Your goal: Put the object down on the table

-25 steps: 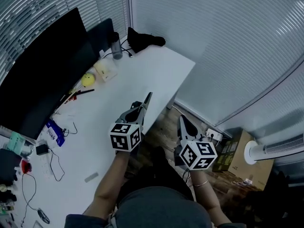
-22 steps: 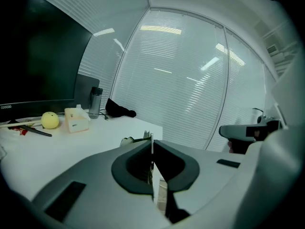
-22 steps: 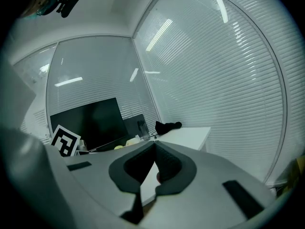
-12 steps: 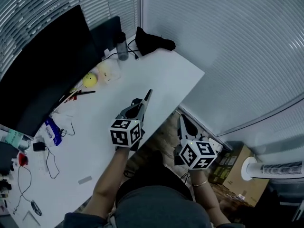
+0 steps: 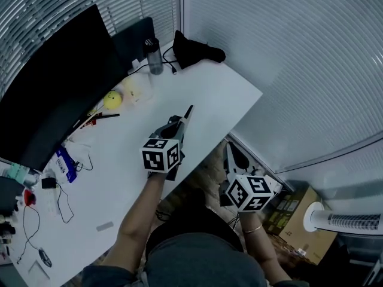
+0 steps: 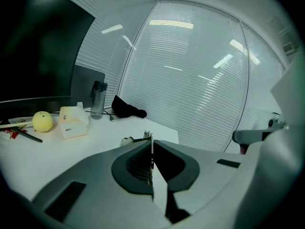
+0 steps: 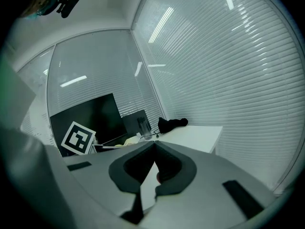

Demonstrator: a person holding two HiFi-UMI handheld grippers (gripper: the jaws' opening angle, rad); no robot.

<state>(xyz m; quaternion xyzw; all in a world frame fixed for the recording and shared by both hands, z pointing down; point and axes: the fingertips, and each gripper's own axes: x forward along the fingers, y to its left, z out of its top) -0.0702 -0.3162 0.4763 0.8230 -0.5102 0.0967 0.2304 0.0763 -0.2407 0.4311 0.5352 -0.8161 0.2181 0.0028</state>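
Counter (image 5: pixel 209 100): white, blinds (image 5: pixel 299 52) behind.
Task's thing: cannot tell which; yellow ball (image 5: pixel 111 100) sits upper left.
Left hand-held gripper (image 5: pixel 189 109): pressed together, empty.
Right hand-held gripper (image 5: pixel 228 147): pressed together, empty.
Head view only: blue packet (image 5: pixel 64 163).

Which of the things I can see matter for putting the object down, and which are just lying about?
For the job:
- table
- left claw, shut, nothing seen in it
- right claw, shut, empty

Lying about:
- yellow ball
- bottle
- black cloth
- monitor
- blue packet
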